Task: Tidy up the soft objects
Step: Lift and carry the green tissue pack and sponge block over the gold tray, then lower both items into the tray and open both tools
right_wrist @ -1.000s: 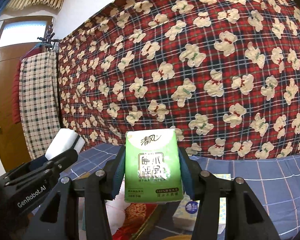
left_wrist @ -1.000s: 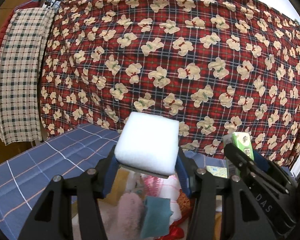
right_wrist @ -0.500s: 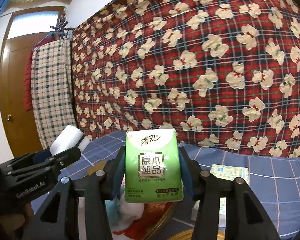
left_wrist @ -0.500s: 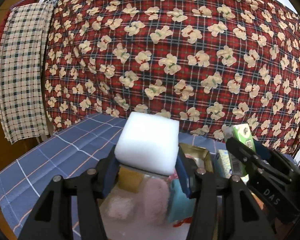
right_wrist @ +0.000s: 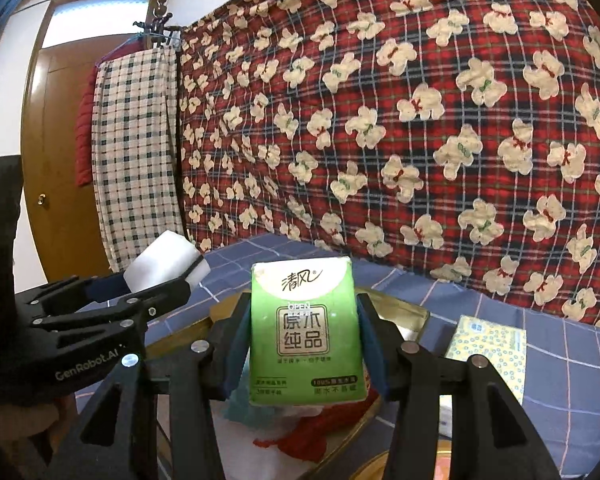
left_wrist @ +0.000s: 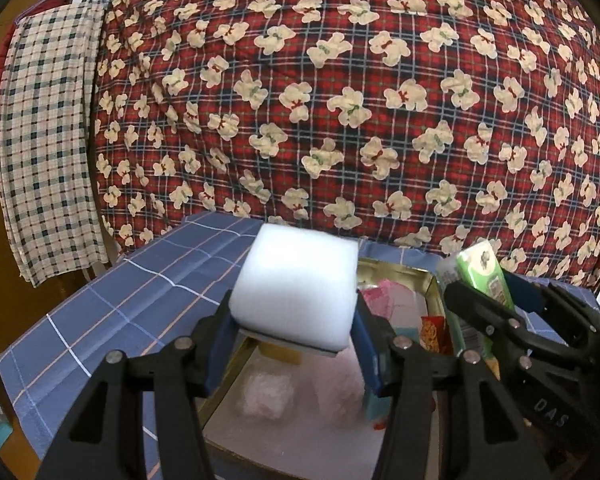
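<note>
Both grippers have tipped down, revealing more blue checked tablecloth point(left_wrist: 112, 320) and gold tin tray point(left_wrist: 430, 292) before the bear-print quilt point(left_wrist: 340, 100). Left gripper point(left_wrist: 294, 332) pinches a white foam block point(left_wrist: 298, 292), long axis crosswise; right gripper point(right_wrist: 304, 344) pinches an upright green tissue pack point(right_wrist: 304, 332) over the tray.

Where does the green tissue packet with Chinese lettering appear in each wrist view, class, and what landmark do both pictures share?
Left wrist view: the green tissue packet shows edge-on at the right, clamped in the right gripper.
Right wrist view: the packet fills the lower centre, face-on between the gripper's blue pads.
Shared landmark: the red plaid bear-print cloth hanging behind.
</note>
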`<state>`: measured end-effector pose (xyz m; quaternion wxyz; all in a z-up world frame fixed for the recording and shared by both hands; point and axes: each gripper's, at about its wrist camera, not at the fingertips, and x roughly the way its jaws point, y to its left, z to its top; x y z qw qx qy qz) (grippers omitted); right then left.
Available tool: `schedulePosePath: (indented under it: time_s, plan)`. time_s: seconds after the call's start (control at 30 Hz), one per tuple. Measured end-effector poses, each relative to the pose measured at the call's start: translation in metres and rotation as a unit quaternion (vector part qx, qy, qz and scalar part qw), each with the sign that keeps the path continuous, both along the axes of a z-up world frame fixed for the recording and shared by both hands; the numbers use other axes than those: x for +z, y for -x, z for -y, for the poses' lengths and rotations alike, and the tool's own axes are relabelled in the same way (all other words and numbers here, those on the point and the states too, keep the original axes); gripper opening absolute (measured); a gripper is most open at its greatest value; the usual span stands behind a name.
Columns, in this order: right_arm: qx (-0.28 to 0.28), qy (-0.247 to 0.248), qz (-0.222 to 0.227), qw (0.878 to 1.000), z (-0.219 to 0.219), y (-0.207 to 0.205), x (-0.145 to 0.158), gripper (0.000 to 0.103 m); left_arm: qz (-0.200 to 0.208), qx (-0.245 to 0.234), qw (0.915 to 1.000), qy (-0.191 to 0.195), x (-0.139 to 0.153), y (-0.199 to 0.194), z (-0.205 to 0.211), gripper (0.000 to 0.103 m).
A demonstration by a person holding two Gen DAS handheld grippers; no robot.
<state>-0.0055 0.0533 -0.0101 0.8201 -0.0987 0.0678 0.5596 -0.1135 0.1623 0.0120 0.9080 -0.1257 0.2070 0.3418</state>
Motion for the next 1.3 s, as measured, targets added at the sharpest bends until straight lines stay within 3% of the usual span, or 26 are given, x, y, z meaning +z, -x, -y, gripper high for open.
schedulePosePath:
  time_s: [0.3,0.57,1.0,1.17,1.3]
  plan:
    - [0.012,0.022,-0.029,0.999,-0.003,-0.005,-0.006,0.052,-0.012,-0.003,0.9999,0.012,-0.004,-0.001,-0.003,0.053]
    - [0.021,0.067,-0.022,0.997,-0.013,0.002,-0.020,0.052,-0.024,-0.007,0.9995,0.018,-0.011,-0.001,-0.004,0.053]
    - [0.037,0.091,-0.024,0.995,-0.018,0.004,-0.026,0.052,-0.038,-0.009,0.9989,0.027,-0.021,0.002,-0.008,0.054]
    - [0.050,0.109,-0.026,0.992,-0.022,0.008,-0.031,0.067,-0.045,-0.001,0.9986,0.026,-0.024,0.005,-0.008,0.062]
    - [0.048,0.101,-0.012,0.994,-0.019,0.011,-0.030,0.069,-0.039,0.002,0.9990,0.022,-0.019,0.008,-0.008,0.074]
